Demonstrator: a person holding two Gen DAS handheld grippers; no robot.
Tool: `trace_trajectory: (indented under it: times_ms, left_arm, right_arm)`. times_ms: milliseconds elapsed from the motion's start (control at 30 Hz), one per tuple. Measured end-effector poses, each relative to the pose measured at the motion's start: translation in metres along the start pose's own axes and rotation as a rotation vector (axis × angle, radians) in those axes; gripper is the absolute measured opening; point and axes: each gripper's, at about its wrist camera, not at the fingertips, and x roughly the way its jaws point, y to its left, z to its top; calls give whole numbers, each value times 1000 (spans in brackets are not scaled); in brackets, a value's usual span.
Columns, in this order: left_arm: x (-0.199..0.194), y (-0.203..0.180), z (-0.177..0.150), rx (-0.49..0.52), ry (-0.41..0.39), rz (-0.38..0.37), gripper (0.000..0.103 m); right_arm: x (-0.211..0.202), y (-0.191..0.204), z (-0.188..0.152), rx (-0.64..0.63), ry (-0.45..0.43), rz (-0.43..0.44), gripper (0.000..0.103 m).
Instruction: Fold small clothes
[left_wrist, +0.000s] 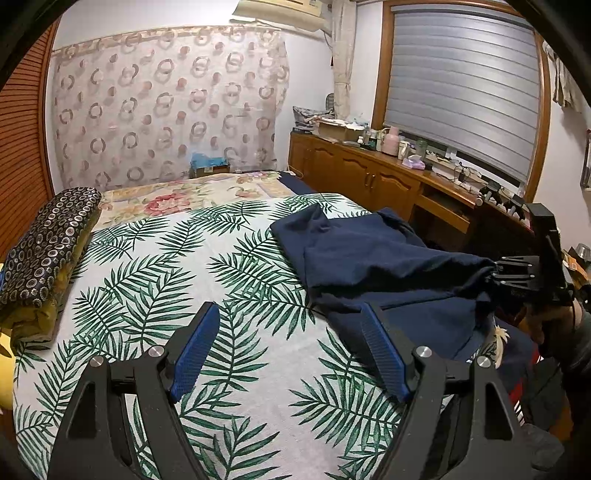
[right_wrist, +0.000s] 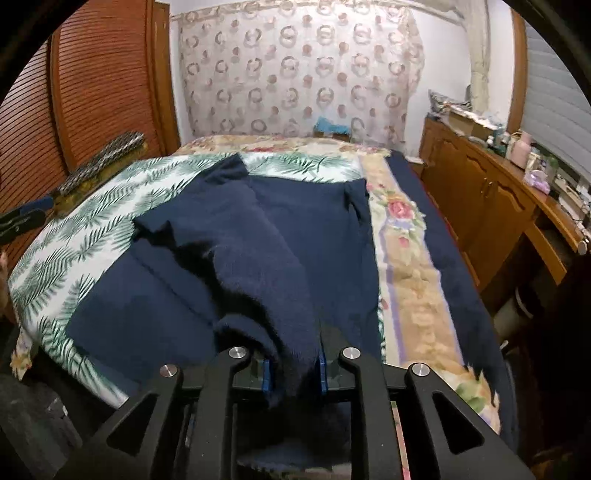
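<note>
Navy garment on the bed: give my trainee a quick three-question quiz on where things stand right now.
1. True or false: the left claw is holding the navy garment.
2. Which claw has cloth between its fingers: A left, B right, C both?
3. What pattern is on the sheet under the garment?

Key: 1 false, it is open and holds nothing. 2 B, the right claw has a bunch of navy cloth between its fingers. 3 green palm leaves on white.
</note>
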Motion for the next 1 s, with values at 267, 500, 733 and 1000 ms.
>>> trace_trajectory:
  times_ms: [267, 500, 733, 1000]
  left_arm:
    - [5, -4, -3, 0, 11, -1, 80]
    - [5, -4, -6, -13, 13, 1, 80]
    - [6, 1, -8, -19, 16, 10, 80]
    - [5, 8, -12, -36, 20, 19, 80]
  right_arm:
    - [-28, -2, -1, -15, -39, 4, 47]
    - [-32, 17, 30, -61, -105, 27, 66]
    - [19, 51, 57, -109, -92, 134, 66]
    - [86, 87, 75, -220, 50, 255, 66]
